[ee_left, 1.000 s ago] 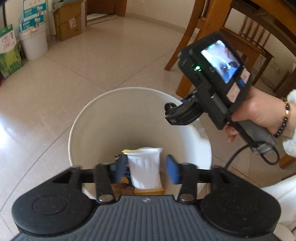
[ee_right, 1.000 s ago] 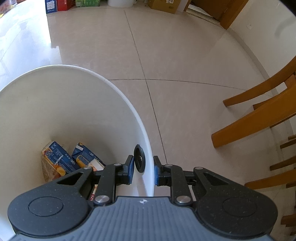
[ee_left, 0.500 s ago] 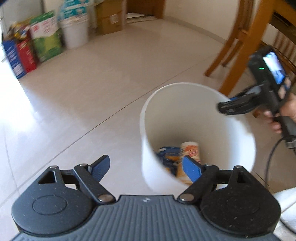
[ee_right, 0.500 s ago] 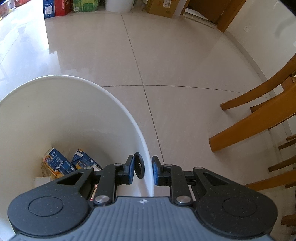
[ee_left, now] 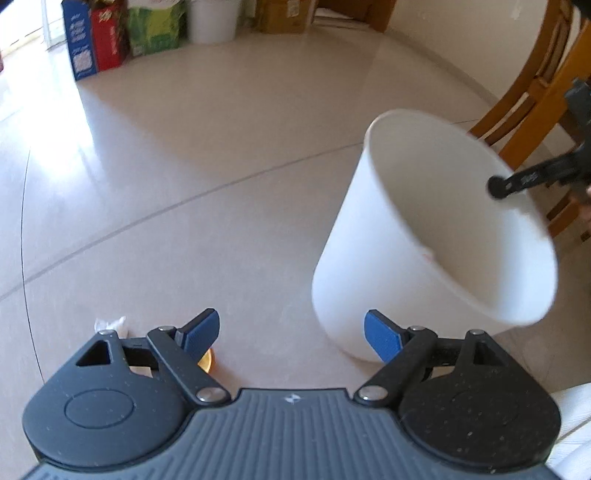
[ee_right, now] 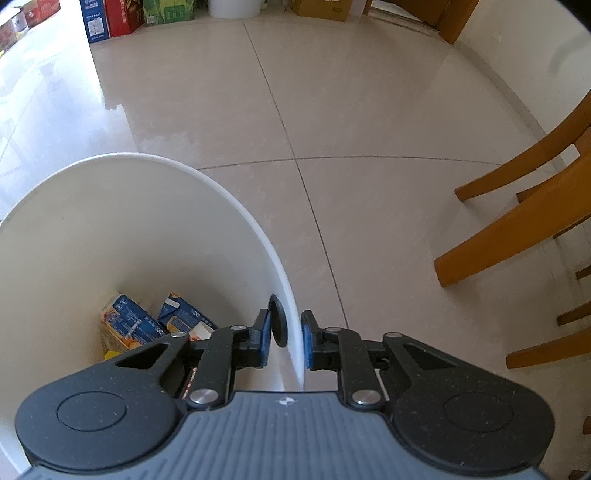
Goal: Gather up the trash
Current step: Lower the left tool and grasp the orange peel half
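Note:
A white trash bin [ee_left: 424, 258] stands on the tiled floor, right of my left gripper [ee_left: 291, 334]. That gripper is open and low over the floor, with nothing between its blue pads. A small orange round thing [ee_left: 206, 361] peeks out under its left finger, and a crumpled white scrap [ee_left: 110, 324] lies further left. My right gripper [ee_right: 286, 334] is shut on the bin's rim [ee_right: 291, 314], one pad inside the wall and one outside. Blue and orange drink cartons [ee_right: 129, 326] lie at the bin's bottom. In the left wrist view a right gripper finger [ee_left: 517, 181] reaches over the rim.
Wooden chair legs [ee_right: 517, 229] stand close to the right of the bin. Cardboard boxes [ee_left: 96, 48] and a white bucket [ee_left: 212, 20] line the far wall. Bare tiled floor [ee_left: 184, 166] stretches between them and the bin.
My left gripper let go of a white packet over the bin, opened wide, then swung left and down towards the floor. My right gripper's jaws closed tighter on the rim.

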`<state>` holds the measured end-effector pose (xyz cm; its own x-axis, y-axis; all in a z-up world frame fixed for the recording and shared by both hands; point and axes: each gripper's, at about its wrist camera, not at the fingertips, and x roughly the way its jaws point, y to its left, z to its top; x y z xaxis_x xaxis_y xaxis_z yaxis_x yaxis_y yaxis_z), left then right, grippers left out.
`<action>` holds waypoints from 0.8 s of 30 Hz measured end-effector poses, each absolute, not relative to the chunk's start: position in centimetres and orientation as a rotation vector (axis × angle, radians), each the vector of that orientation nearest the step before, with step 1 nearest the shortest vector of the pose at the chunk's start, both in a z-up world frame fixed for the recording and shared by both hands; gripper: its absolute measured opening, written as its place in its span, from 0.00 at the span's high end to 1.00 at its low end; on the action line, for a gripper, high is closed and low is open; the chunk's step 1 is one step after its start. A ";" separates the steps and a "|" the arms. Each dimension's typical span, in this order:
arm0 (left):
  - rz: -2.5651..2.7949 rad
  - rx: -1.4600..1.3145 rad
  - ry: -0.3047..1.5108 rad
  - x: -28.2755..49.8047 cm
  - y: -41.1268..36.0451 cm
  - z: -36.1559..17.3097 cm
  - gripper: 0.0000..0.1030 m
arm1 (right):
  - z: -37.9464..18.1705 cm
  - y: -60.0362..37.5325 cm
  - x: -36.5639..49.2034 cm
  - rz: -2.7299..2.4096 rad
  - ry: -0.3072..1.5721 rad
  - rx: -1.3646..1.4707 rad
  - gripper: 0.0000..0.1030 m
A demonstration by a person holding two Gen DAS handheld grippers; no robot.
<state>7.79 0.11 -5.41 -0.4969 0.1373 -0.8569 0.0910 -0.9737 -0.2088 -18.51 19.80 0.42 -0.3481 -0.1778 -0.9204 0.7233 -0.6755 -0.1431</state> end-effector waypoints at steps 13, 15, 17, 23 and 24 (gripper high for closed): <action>2.846 -1.682 -0.363 9.8 -1.8 -15.2 0.14 | 0.5 19.9 -18.2 -2.062 0.743 1.296 0.85; 2.868 -1.694 -0.348 9.9 -2.0 -16.6 0.14 | 0.4 19.9 -18.5 -2.065 0.744 1.296 0.85; 2.891 -1.693 -0.358 9.8 -2.2 -18.0 0.14 | 0.3 19.9 -18.4 -2.064 0.753 1.288 0.85; 2.919 -1.814 -0.566 8.6 -3.6 -22.1 0.13 | 0.5 19.8 -18.2 -2.068 0.758 1.283 0.85; 2.921 -1.830 -0.582 8.4 -3.8 -22.7 0.13 | 0.5 19.8 -18.2 -2.068 0.756 1.284 0.85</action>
<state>8.36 -3.77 -22.65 -0.4070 -0.1205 -0.9054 0.4585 -0.8843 -0.0884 -18.24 19.80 0.50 -0.3653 -0.1798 -0.9134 0.7266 -0.6684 -0.1591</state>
